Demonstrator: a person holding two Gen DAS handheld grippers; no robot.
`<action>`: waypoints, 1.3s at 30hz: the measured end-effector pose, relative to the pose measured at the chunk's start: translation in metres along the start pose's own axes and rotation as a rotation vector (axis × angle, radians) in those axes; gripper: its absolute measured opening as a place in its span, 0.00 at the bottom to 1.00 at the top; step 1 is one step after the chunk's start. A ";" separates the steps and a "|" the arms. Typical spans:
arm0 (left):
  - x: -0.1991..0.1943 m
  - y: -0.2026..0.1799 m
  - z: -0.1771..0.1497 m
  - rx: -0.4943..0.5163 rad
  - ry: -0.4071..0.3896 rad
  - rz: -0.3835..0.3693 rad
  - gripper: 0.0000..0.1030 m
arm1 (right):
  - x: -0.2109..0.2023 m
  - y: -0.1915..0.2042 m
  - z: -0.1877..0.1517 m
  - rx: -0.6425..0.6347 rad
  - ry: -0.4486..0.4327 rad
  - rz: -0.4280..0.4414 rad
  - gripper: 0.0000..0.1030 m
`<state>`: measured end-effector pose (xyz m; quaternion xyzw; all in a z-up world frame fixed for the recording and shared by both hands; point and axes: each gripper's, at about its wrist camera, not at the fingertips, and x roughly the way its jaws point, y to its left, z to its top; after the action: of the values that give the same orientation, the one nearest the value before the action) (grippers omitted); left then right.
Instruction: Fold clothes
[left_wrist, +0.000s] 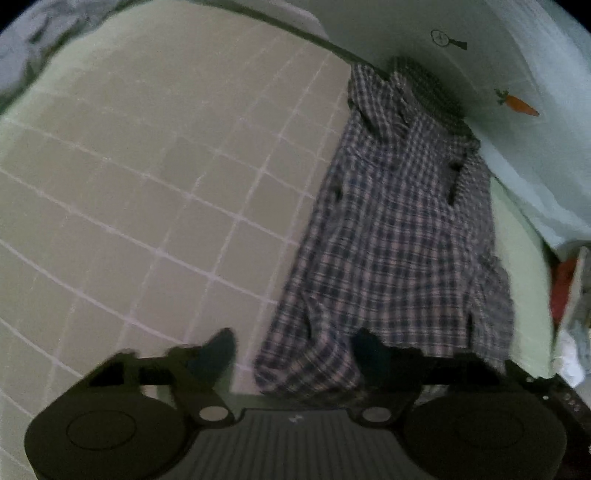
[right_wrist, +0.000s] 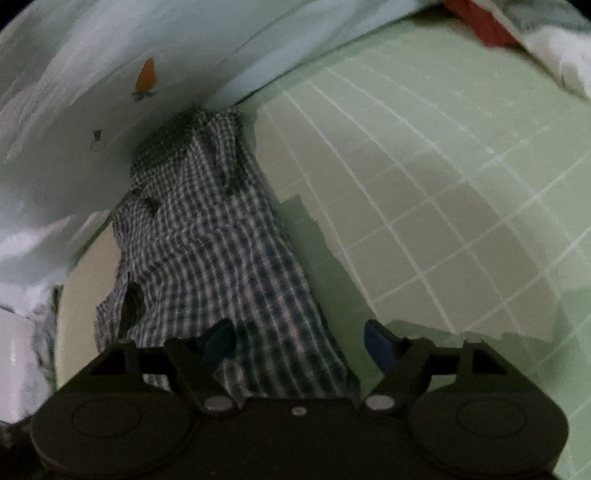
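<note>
We hold both grippers, left gripper (left_wrist: 295, 354) and right gripper (right_wrist: 299, 343), jaws spread, at the near hem of the plaid shirt (left_wrist: 399, 229); its long axis runs straight away from them.

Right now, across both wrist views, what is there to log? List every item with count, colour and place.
plaid shirt: one, dark blue and white check, lying lengthwise on the mat, near end between both grippers' fingers
grid mat: one, pale green with white lines, under the shirt
light sheet: one, pale blue, carrot print, along the mat's far edge
red item: one, at the mat's corner among white cloth, unclear what
left hand-held gripper: one, black, open over the shirt's hem
right hand-held gripper: one, black, blue pads, open over the hem
</note>
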<state>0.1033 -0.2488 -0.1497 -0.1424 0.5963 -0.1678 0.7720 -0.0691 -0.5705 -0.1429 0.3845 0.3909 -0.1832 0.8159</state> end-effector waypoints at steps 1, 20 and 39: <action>0.002 0.001 -0.001 -0.011 0.008 -0.015 0.38 | 0.002 0.001 0.000 -0.007 0.009 0.021 0.57; -0.039 0.024 -0.082 -0.031 0.069 -0.026 0.07 | -0.039 -0.009 -0.064 -0.156 0.114 -0.011 0.06; -0.060 0.046 -0.121 -0.094 0.061 -0.080 0.62 | -0.043 -0.040 -0.082 0.087 0.167 0.095 0.78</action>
<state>-0.0233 -0.1843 -0.1467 -0.1972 0.6205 -0.1746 0.7387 -0.1608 -0.5328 -0.1615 0.4514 0.4308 -0.1284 0.7708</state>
